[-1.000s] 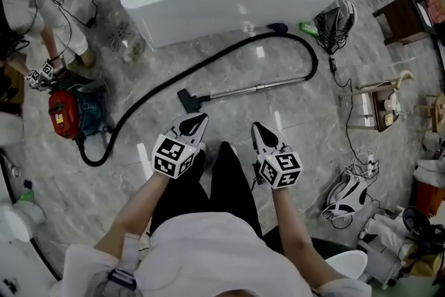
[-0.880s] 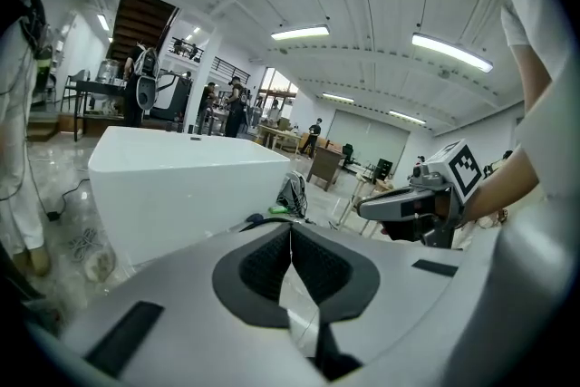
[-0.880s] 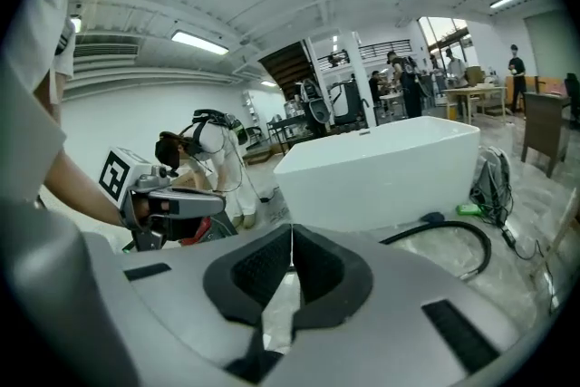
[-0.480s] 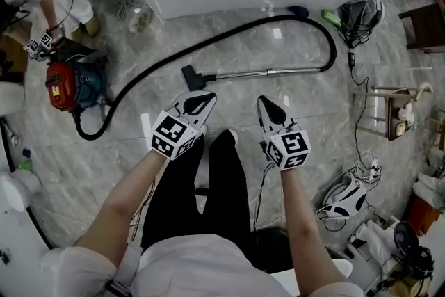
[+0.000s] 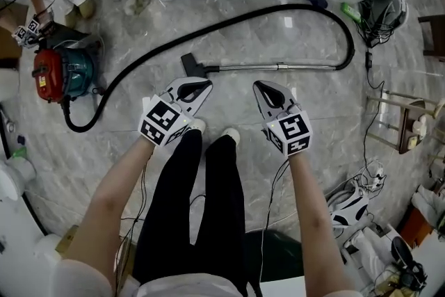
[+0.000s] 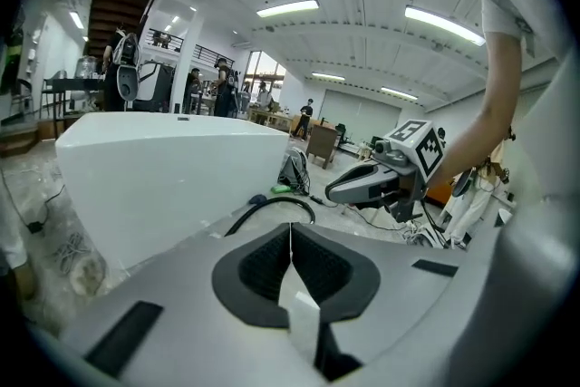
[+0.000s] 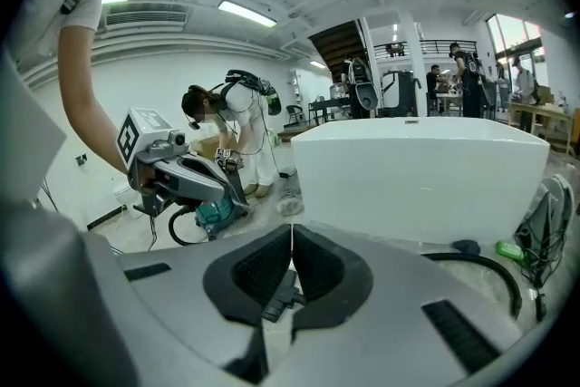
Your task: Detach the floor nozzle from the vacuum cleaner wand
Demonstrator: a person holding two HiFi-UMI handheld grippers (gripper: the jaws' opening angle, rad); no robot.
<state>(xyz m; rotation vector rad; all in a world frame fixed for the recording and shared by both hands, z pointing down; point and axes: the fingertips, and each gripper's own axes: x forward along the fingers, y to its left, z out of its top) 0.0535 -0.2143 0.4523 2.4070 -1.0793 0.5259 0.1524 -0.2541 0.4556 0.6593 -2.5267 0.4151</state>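
Far left: red-and-teal vacuum body (image 5: 59, 73). Lower centre: left gripper (image 5: 197, 89), jaws pressed together, empty. Just above it, floor nozzle (image 5: 193, 66) on the wand (image 5: 278, 67) (seemingly attached). Right gripper (image 5: 264, 91), jaws likewise closed, empty.

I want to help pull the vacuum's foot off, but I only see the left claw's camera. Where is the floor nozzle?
Observer: The small black floor nozzle lies on the floor just past the tip of the left claw, untouched.
Child: Is it on the stick?
Observer: Yes, it is joined to the silver wand, which lies flat, running off to the right.
Child: Where's the vacuum body?
Observer: The red and teal canister sits on the floor at the far left.
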